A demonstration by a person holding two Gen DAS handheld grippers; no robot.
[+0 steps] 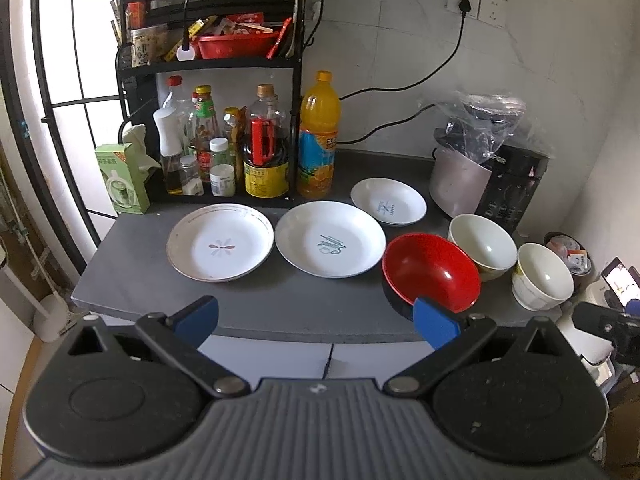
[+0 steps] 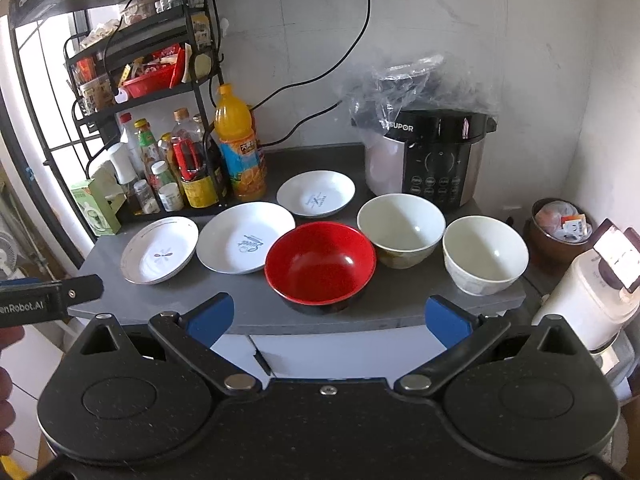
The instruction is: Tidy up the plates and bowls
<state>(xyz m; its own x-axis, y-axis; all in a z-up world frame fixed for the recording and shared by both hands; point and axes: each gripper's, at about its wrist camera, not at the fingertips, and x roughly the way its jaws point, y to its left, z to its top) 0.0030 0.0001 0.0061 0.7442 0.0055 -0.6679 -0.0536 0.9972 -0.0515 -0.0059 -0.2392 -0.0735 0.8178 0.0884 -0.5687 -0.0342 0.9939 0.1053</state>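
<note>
The red bowl point(image 2: 320, 262) sits near the front edge of the grey countertop point(image 2: 256, 308), three white plates point(image 2: 245, 237) to its left, two pale bowls point(image 2: 401, 229) to its right, a rice cooker point(image 2: 434, 156) behind, while the left gripper point(image 1: 316, 320) and the right gripper point(image 2: 328, 318) hover wide open and empty before it.

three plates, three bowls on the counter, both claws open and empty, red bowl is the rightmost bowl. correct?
Not quite: the red bowl is the leftmost bowl, next to the plates; two white bowls sit to its right, as the right wrist view shows. The rest holds.
</note>
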